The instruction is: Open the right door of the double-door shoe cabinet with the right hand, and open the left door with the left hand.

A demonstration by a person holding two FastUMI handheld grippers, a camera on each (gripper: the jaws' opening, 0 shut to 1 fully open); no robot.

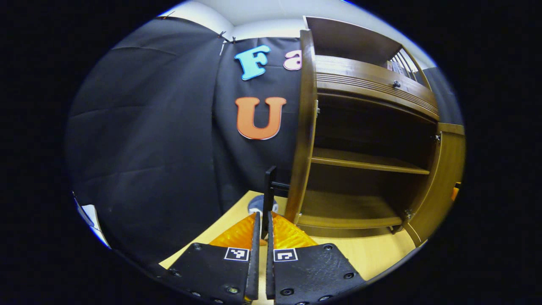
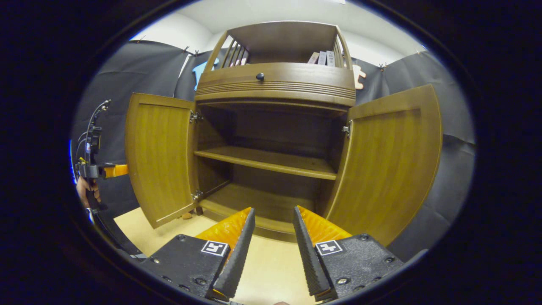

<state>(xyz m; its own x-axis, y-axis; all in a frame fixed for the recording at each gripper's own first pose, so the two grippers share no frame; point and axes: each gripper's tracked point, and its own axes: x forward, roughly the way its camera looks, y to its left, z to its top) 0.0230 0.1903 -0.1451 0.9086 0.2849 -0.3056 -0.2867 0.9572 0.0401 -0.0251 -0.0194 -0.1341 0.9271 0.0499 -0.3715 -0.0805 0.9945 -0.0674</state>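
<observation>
Both doors of the shoe cabinet point(image 2: 275, 127) stood swung wide, the left door point(image 2: 159, 156) and right door point(image 2: 389, 161) flanking its bare shelf point(image 2: 266, 161), so the task looked essentially done. The left hand-held gripper point(image 1: 263, 228) was closed on the left door's dark handle point(image 1: 269, 190) at the cabinet's outer edge. The right hand-held gripper point(image 2: 273, 224) hung open and empty before the cabinet's middle, apart from the right door.

Both doors point(image 2: 161, 156) swung wide; a shelf point(image 2: 266, 161) splits the cabinet's bare interior.
</observation>
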